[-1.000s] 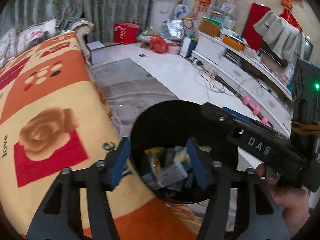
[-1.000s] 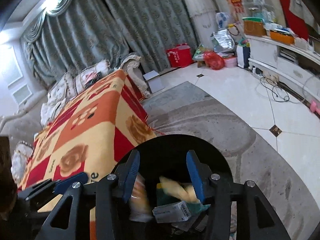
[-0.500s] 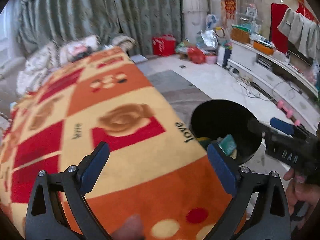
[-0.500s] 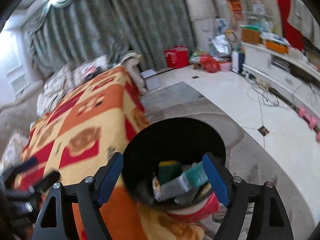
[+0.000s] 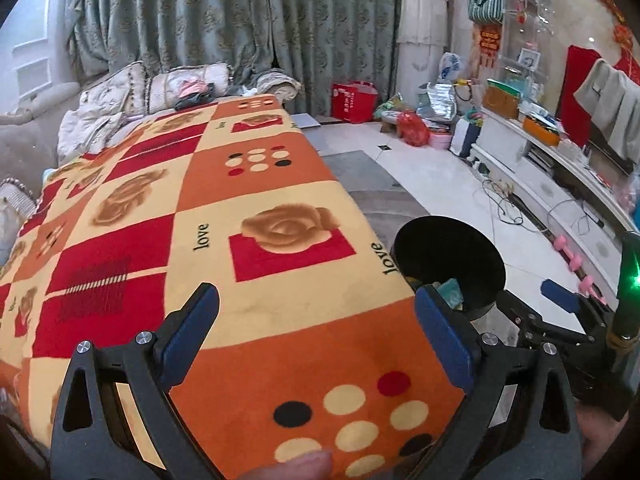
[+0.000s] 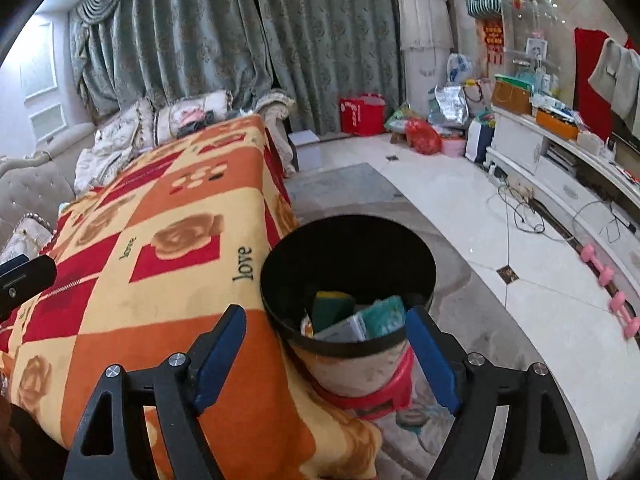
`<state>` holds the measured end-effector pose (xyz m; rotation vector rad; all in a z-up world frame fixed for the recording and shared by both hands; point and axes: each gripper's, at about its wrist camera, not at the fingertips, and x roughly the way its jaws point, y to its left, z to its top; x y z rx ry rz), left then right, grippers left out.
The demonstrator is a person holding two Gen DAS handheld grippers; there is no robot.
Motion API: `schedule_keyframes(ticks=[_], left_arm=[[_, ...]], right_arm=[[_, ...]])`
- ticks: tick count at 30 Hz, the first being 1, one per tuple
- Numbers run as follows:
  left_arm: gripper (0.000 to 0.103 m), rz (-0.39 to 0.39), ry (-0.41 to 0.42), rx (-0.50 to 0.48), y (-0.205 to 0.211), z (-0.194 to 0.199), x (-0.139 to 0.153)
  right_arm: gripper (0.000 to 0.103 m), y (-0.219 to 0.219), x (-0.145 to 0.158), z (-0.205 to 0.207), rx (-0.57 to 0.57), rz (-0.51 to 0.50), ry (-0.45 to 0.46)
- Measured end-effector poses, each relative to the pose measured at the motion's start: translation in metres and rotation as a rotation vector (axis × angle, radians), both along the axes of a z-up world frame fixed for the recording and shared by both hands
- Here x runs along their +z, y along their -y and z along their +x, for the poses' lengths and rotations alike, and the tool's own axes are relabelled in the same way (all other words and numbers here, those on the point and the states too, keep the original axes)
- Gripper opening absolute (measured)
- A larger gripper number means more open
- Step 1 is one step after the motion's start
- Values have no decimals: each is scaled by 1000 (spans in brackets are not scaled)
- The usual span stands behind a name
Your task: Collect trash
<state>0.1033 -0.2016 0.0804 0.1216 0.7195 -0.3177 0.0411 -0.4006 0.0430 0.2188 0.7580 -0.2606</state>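
The black trash bin (image 6: 347, 227) stands on a red stool (image 6: 374, 394) against the blanket-covered table (image 6: 168, 296). Green packets (image 6: 383, 314) and other wrappers lie inside it. My right gripper (image 6: 326, 340) hovers above the bin's near rim, jaws wide open and holding nothing. My left gripper (image 5: 316, 320) is open and bare over the orange blanket (image 5: 280, 200), left of the bin (image 5: 448, 256). In the left wrist view, one blue pad of the right gripper (image 5: 560, 300) shows at the right edge. No loose trash shows on the blanket.
A sofa with cushions (image 5: 120, 92) and grey-green curtains (image 5: 224, 20) lie beyond the table. A white cabinet (image 6: 560, 168), floor cables (image 6: 528, 216) and pink dumbbells (image 6: 612, 292) line the right side. A grey rug (image 6: 472, 320) lies under the stool.
Both grippers opened wide and drew back and up from the bin. The left one swung left over the blanket. The wrappers seen between the jaws earlier now lie in the bin.
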Motion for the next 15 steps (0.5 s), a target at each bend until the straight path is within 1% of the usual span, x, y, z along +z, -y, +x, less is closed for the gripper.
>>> schedule_keyframes(ticks=[3, 5, 12, 15], left_arm=[[98, 11, 4, 10, -1, -2, 2], [98, 7, -10, 8, -3, -2, 2], [98, -24, -36, 4, -8, -1, 0], [98, -15, -21, 11, -10, -2, 1]], right_arm=[[80, -3, 6, -2, -1, -32, -26], [80, -5, 10, -2, 2, -41, -38], [80, -12, 19, -2, 5, -64, -47], [80, -13, 21, -3, 1, -63, -43]])
